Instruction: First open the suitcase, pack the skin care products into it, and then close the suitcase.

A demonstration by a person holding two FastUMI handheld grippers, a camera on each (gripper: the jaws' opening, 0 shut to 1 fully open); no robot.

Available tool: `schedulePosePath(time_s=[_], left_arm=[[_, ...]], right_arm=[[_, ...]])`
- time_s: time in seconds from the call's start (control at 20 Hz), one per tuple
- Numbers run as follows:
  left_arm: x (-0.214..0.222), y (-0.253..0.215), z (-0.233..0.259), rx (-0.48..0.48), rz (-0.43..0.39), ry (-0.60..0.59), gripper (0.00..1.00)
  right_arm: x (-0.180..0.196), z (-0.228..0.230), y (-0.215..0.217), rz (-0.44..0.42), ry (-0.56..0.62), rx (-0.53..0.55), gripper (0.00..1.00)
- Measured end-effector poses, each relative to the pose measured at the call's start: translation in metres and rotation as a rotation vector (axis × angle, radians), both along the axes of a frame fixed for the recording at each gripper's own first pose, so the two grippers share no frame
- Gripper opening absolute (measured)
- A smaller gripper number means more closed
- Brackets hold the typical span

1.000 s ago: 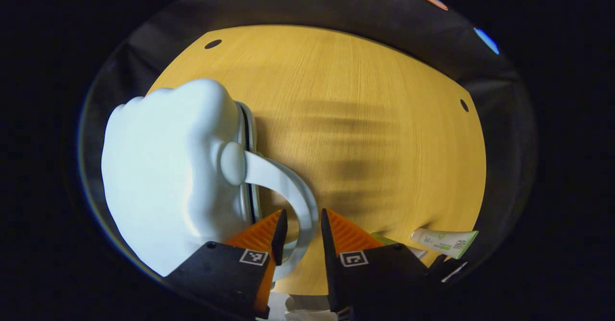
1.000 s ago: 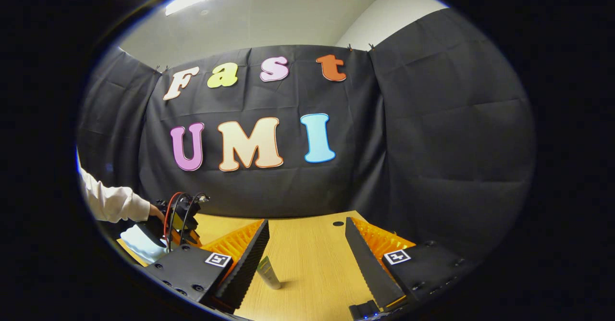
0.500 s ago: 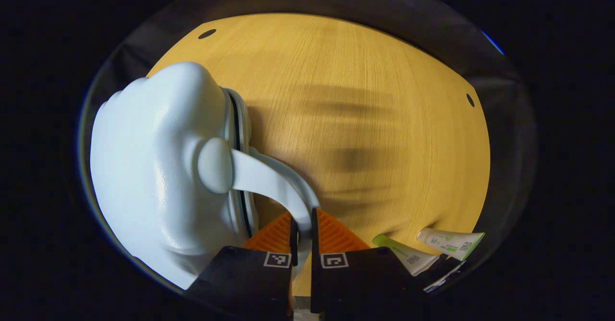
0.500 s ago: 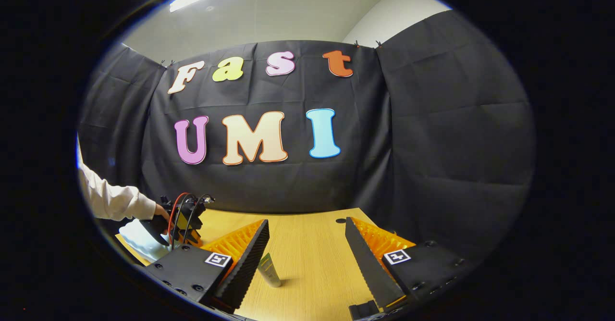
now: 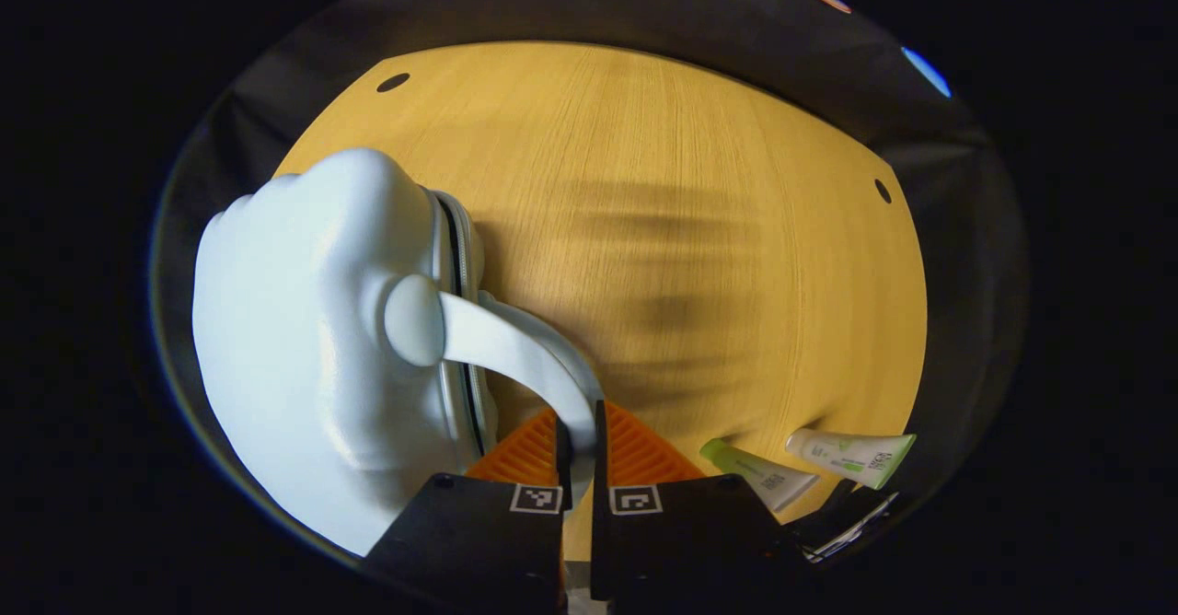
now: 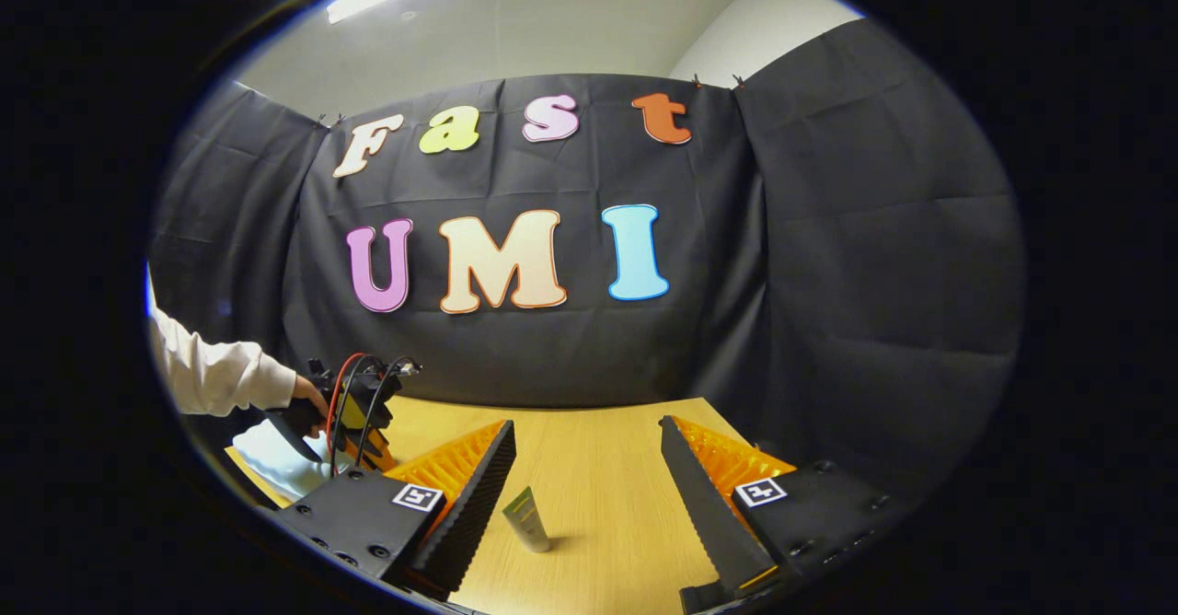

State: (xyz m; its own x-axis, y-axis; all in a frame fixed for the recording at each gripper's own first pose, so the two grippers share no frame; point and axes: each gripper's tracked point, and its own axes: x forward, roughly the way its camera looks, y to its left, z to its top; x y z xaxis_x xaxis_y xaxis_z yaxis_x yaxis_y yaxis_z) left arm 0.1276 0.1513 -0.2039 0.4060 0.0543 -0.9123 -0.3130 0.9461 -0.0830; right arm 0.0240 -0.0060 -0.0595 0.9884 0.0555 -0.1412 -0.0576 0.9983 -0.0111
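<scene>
A pale, glossy suitcase [image 5: 304, 348] lies at the left of the wooden table [image 5: 699, 228], its two shells together along the zip seam. Its curved handle [image 5: 515, 348] arches toward me, and my left gripper [image 5: 580, 449] is shut on the handle's near end. Two white-and-green skin care tubes [image 5: 759, 475] [image 5: 851, 457] lie by the table's near right edge. In the right gripper view my right gripper [image 6: 589, 495] stands open above the table, with a small green tube [image 6: 526, 520] lying between its fingers, untouched. Far left there, a hand holds the left gripper [image 6: 354, 408] over the suitcase [image 6: 276, 458].
A person's white sleeve [image 6: 216, 380] reaches in from the left in the right gripper view. Small dark holes [image 5: 393, 82] [image 5: 883, 191] sit near the table's far corners. Black cloth walls the booth behind the table.
My left gripper's fingers closed from a wide gap onto the suitcase handle and stay clamped there. The right gripper view has drifted a little; the right gripper stays open.
</scene>
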Motion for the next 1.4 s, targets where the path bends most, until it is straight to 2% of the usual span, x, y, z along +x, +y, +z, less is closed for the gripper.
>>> schedulePosePath(time_s=[0.2, 0.4, 0.8, 1.15, 1.4], left_arm=[[-0.006, -0.001, 0.022, -0.016, 0.038, -0.049, 0.05], [-0.007, -0.002, 0.040, 0.010, 0.075, -0.103, 0.05], [-0.012, 0.002, 0.074, 0.018, 0.136, -0.189, 0.05], [-0.022, 0.013, 0.110, -0.014, 0.145, -0.290, 0.05], [-0.032, 0.025, 0.133, -0.072, 0.098, -0.360, 0.05]], right_arm=[[0.005, -0.003, 0.013, 0.055, 0.007, 0.023, 0.99], [0.011, -0.011, 0.021, 0.132, 0.025, 0.050, 0.99], [0.038, -0.018, 0.029, 0.272, 0.069, 0.093, 0.99], [0.053, -0.025, 0.052, 0.293, 0.073, 0.094, 0.98], [0.053, -0.027, 0.073, 0.231, 0.042, 0.075, 0.95]])
